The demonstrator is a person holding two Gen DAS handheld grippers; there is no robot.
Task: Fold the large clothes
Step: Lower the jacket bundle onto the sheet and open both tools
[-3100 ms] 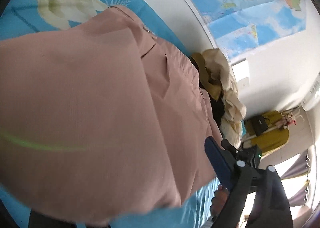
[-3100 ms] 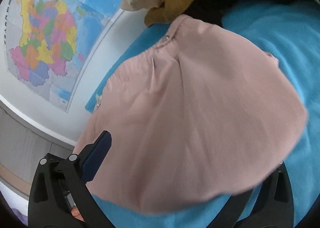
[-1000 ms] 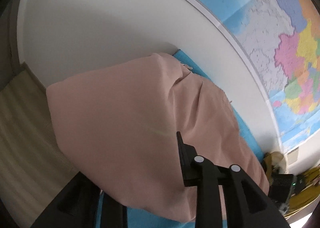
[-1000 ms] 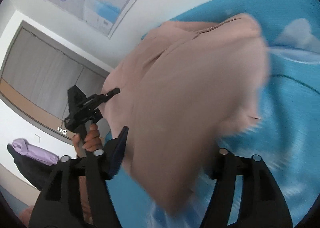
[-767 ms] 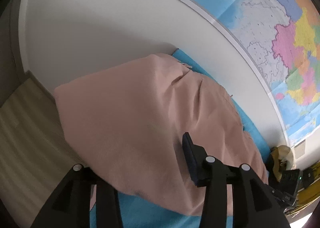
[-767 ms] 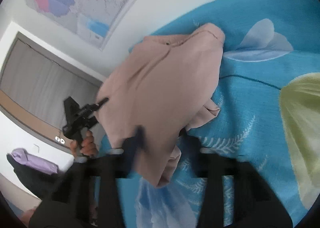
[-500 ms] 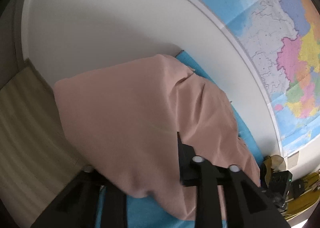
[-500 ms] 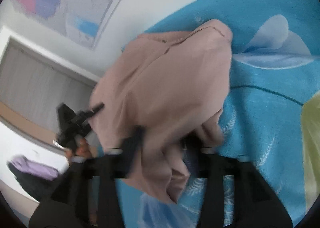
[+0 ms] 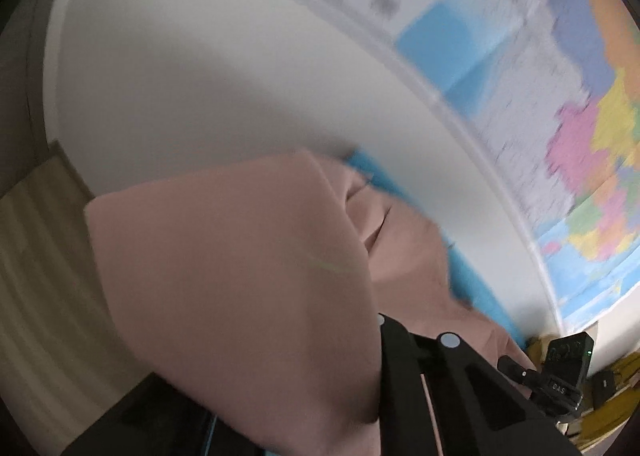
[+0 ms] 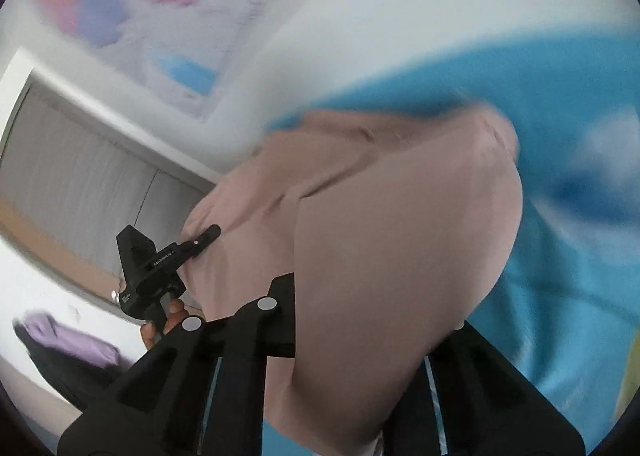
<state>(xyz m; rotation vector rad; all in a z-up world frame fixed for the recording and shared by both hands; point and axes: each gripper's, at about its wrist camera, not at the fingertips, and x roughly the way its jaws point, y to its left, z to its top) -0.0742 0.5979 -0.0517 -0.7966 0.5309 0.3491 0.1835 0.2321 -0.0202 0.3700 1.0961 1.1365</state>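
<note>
The pink garment (image 9: pixel 240 276) lay bunched on the blue bed sheet (image 9: pixel 468 276), near the sheet's edge that ran along the white wall (image 9: pixel 220 75). In the left wrist view it filled the lower middle of the picture, its raised fold covering most of the left tool (image 9: pixel 320 384). That tool's jaws had just been closing, and the cloth sat pinched between them; only one black finger, with two round white markers, showed beside the fabric. To the right of it a strip of blue sheet ran up along the wall, and above that hung a coloured map (image 9: pixel 580 135), blurred. In the lower right corner the right tool (image 9: pixel 560 372) showed as a small black body just past the garment's far end.

In the right wrist view, a grey wardrobe front (image 10: pixel 80 167) stood at the left, with a purple cloth (image 10: pixel 76 340) lying below it. Next came the left tool (image 10: pixel 200 240), held by a hand (image 10: pixel 164 320), its tip touching the garment's (image 10: pixel 380 256) left side. The right tool (image 10: pixel 360 368) had also just been closing its jaws, and the pink fabric hung gripped between its two black fingers, draping over them. Further right the sheet (image 10: pixel 560 296) spread out, blurred, with a pale flower print.
</note>
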